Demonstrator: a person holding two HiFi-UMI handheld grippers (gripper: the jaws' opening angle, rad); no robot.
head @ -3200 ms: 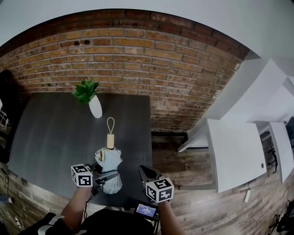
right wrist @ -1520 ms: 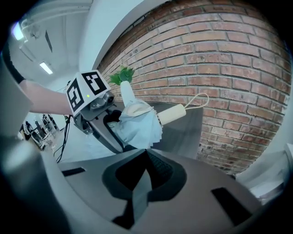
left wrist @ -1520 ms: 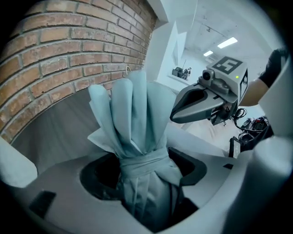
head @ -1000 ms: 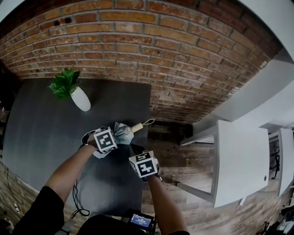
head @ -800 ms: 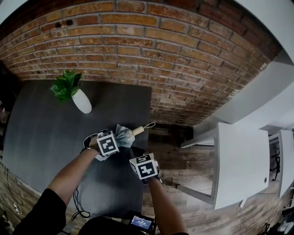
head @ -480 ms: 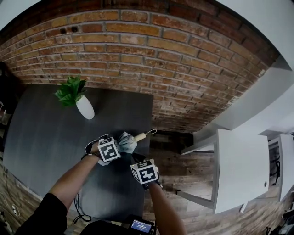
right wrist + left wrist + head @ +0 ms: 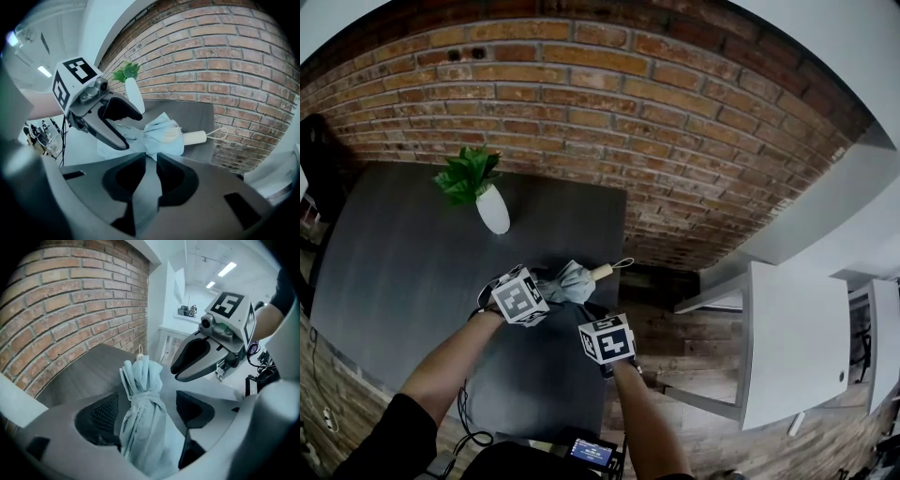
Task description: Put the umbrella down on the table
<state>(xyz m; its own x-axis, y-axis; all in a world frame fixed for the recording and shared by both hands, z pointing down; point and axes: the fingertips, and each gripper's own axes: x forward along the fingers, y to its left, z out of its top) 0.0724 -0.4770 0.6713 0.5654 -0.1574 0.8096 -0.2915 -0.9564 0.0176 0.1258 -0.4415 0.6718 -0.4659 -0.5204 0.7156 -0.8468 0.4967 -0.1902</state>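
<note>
The folded pale-blue umbrella [image 7: 570,283] is laid on the dark table [image 7: 403,253] near its right edge, with its wooden handle [image 7: 602,272] turned toward the brick wall [image 7: 609,122]. It is flanked, unpressed, by the jaws of the left gripper [image 7: 147,405], which have just been opened wide. A fold of its fabric is pinched by the right gripper [image 7: 150,161].

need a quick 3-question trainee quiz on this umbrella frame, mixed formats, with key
1. True or false: the umbrella is opened out.
2. What stands on the table beyond the umbrella? A: mug. B: white vase with a green plant. C: laptop.
3. Which gripper's jaws stand wide apart with the umbrella between them?
Key: 1 false, it is folded up. 2 B. 3 the left gripper; its jaws have just been opening, and the umbrella lies between them.
</note>
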